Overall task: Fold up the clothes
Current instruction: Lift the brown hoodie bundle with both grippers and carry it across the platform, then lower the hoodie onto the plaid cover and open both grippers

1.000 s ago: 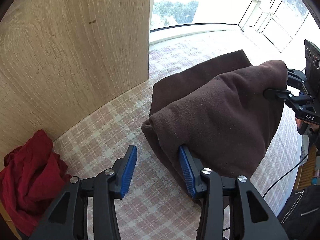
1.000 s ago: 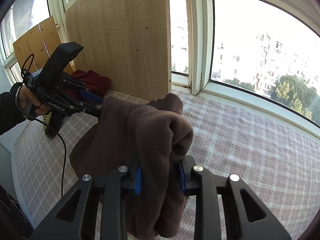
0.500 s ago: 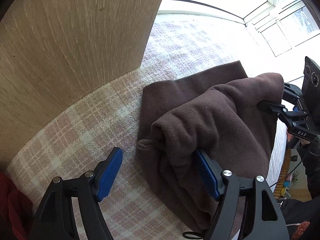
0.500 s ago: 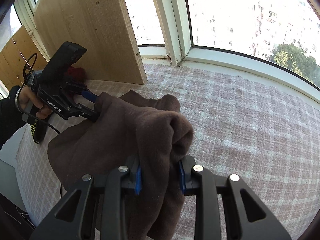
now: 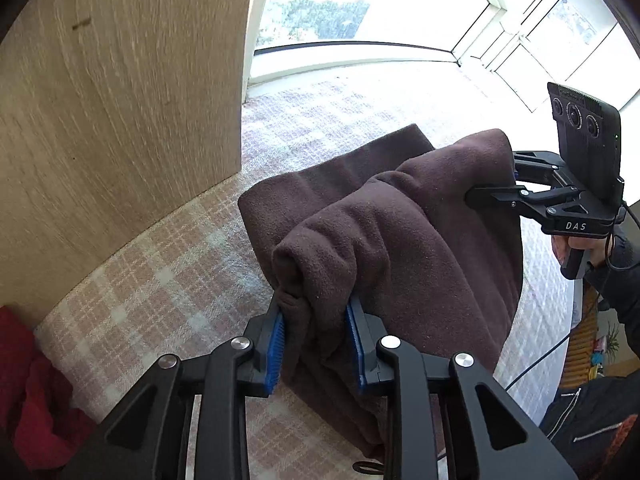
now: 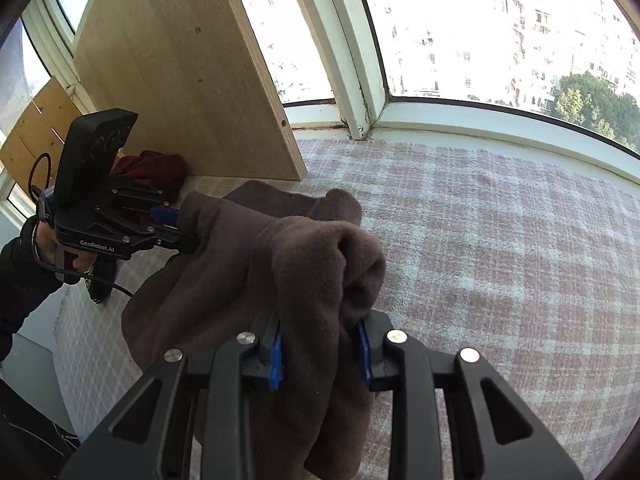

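Note:
A brown fleece garment point(image 5: 400, 240) is bunched and lifted between both grippers above the plaid-covered surface point(image 5: 160, 260), its lower part still lying on it. My left gripper point(image 5: 316, 320) has a thick fold of the garment between its blue pads; its jaws are closing and the pads press on the fabric. The right gripper point(image 6: 320, 340) is shut on another bunch of the same garment point(image 6: 280, 260). From the left wrist view the right gripper point(image 5: 496, 180) holds the far corner; from the right wrist view the left gripper point(image 6: 180, 224) grips the far left edge.
A wooden panel point(image 5: 120, 120) stands upright at the left, beside the window sill point(image 6: 440, 120). A red cloth point(image 5: 32, 380) lies crumpled at its foot. A person's hand point(image 5: 580, 248) holds the right gripper's handle. Plaid surface point(image 6: 500, 240) stretches to the right.
The left gripper's jaws, wide apart beside the garment before, have come together on a fold of it. The right gripper kept its grip and shifted slightly.

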Motion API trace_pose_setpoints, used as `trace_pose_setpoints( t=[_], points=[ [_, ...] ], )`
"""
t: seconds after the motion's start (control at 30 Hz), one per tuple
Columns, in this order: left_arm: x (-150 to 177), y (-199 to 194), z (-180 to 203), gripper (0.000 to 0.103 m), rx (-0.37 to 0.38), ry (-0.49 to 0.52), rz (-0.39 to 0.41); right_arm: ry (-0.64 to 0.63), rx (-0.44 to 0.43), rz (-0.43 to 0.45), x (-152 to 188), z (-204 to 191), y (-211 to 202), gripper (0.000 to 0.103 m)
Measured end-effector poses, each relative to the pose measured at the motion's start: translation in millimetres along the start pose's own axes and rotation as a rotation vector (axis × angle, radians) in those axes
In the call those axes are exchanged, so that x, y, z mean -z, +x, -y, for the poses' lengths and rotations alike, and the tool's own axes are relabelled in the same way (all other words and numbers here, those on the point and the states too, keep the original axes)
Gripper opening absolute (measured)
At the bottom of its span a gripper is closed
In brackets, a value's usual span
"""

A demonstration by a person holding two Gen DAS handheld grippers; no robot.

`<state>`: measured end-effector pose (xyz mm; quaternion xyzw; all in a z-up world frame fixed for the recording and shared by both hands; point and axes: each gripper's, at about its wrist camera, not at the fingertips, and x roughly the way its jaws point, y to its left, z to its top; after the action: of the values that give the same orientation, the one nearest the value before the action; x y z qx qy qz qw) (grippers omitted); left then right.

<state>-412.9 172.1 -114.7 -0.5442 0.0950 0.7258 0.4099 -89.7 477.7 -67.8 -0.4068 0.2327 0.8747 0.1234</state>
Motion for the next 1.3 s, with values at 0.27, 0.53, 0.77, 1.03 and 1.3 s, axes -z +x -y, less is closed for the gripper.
trace_pose_setpoints(
  t=[0.27, 0.53, 0.77, 1.03, 1.3],
  points=[
    [-2, -49, 59, 0.025, -0.006, 0.084, 0.050, 0.108, -0.069, 0.138, 21, -17, -66, 0.026],
    [-60, -23, 127, 0.025, 0.108, 0.247, 0.088, 0.136, 0.140, 0.254, 46, -1, -162, 0.026],
    [-158, 37, 144, 0.026, 0.146, 0.250, 0.161, 0.114, 0.421, 0.285, 29, 18, -186, 0.026],
    [-92, 14, 80, 0.025, -0.218, 0.235, 0.120, 0.042, 0.443, 0.157, 18, -52, -105, 0.026],
    [33, -138, 9, 0.033, -0.306, 0.095, 0.235, -0.206, 0.521, -0.090, 0, -153, 45, 0.031]
  ],
)
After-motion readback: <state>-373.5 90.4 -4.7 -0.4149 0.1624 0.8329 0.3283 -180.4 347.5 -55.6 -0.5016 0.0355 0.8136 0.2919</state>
